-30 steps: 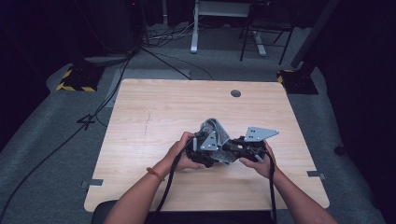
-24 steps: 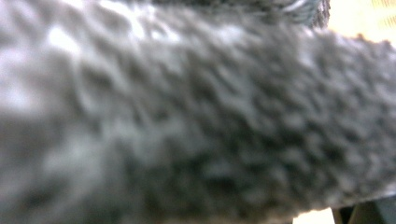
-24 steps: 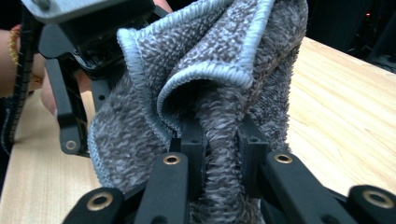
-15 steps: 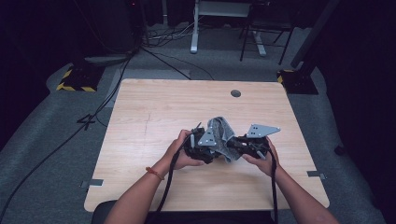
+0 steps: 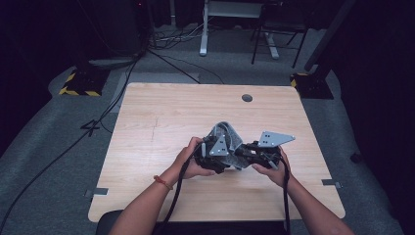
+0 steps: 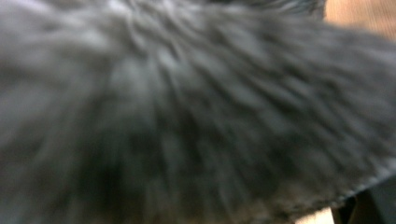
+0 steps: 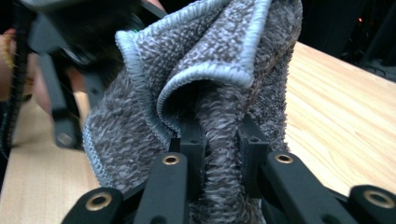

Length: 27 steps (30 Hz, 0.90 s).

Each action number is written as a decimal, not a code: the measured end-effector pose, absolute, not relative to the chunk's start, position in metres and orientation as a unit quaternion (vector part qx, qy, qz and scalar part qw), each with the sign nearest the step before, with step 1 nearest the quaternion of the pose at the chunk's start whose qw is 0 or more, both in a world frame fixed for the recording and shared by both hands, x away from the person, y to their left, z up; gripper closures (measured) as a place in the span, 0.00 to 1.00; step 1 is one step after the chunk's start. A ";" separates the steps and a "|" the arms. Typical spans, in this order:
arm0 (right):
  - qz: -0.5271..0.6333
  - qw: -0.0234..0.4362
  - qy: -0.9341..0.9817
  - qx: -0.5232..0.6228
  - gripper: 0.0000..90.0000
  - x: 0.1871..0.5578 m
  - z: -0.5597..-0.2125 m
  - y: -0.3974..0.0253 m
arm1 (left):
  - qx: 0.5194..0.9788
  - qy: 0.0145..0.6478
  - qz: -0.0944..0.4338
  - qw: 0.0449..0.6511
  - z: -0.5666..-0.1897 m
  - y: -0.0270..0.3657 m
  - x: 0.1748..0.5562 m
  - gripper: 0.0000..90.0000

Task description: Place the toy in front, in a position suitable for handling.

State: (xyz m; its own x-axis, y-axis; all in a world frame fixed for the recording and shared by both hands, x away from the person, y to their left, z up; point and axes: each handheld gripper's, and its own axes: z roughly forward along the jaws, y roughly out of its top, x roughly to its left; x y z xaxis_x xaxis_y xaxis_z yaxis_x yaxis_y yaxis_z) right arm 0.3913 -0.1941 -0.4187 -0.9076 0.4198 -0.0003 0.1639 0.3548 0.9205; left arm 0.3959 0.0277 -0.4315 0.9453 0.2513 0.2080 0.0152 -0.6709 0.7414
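Towel: a grey microfibre towel (image 5: pixel 226 136) is bunched between both grippers, near the middle of the bench (image 5: pixel 161 117).
Right gripper (image 7: pixel 219 149): fingers clamped on a towel fold.
Left gripper (image 5: pixel 211 157): finger state cannot be told.

Looks like a lab/recording studio: bare wooden table (image 5: pixel 161 117) on grey carpet, floor cables (image 5: pixel 161 54) and hazard-taped stand bases (image 5: pixel 78 84) behind it.

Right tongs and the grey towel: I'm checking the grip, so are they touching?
Touching. The right gripper view shows the right tongs with a fold of the grey towel pinched between both black jaws, pile pressed against each inner face.
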 end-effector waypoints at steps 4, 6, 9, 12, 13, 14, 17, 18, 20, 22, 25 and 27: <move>0.537 0.114 0.816 0.178 0.85 0.393 -0.420 -0.196 | 0.902 0.073 0.152 0.398 -0.431 0.028 0.396 0.37; 0.546 0.099 0.810 0.190 0.85 0.395 -0.420 -0.195 | 0.901 0.078 0.146 0.401 -0.432 0.028 0.397 0.37; 0.544 0.107 0.810 0.190 0.85 0.394 -0.419 -0.189 | 0.902 0.086 0.143 0.397 -0.436 0.025 0.400 0.37; 0.534 0.116 0.817 0.186 0.85 0.391 -0.420 -0.183 | 0.906 0.087 0.141 0.391 -0.441 0.021 0.400 0.37; 0.534 0.116 0.817 0.186 0.85 0.391 -0.420 -0.183 | 0.905 0.085 0.140 0.392 -0.441 0.020 0.400 0.37; 0.534 0.116 0.816 0.189 0.85 0.390 -0.420 -0.183 | 0.904 0.086 0.138 0.394 -0.441 0.020 0.400 0.37; 0.530 0.125 0.818 0.186 0.85 0.390 -0.419 -0.184 | 0.904 0.088 0.140 0.395 -0.439 0.021 0.399 0.37; 0.528 0.131 0.818 0.185 0.85 0.390 -0.418 -0.185 | 0.902 0.086 0.141 0.398 -0.438 0.022 0.399 0.37; 0.513 0.143 0.824 0.194 0.85 0.393 -0.420 -0.193 | 0.900 0.087 0.145 0.401 -0.434 0.026 0.398 0.37; 0.511 0.143 0.823 0.202 0.85 0.396 -0.422 -0.197 | 0.896 0.092 0.148 0.408 -0.430 0.031 0.398 0.37; 0.509 0.137 0.820 0.220 0.85 0.404 -0.428 -0.205 | 0.890 0.095 0.154 0.418 -0.425 0.038 0.397 0.37; 0.507 0.137 0.822 0.222 0.85 0.406 -0.429 -0.206 | 0.889 0.095 0.157 0.420 -0.421 0.041 0.396 0.37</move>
State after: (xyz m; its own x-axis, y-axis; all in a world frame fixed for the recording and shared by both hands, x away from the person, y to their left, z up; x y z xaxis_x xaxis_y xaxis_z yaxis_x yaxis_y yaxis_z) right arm 0.4056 -0.2058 -0.4290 -0.8637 0.5041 0.0007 0.2270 0.3877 0.8934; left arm 0.3964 0.0414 -0.4214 0.9329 0.2999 0.1995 0.0363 -0.6295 0.7761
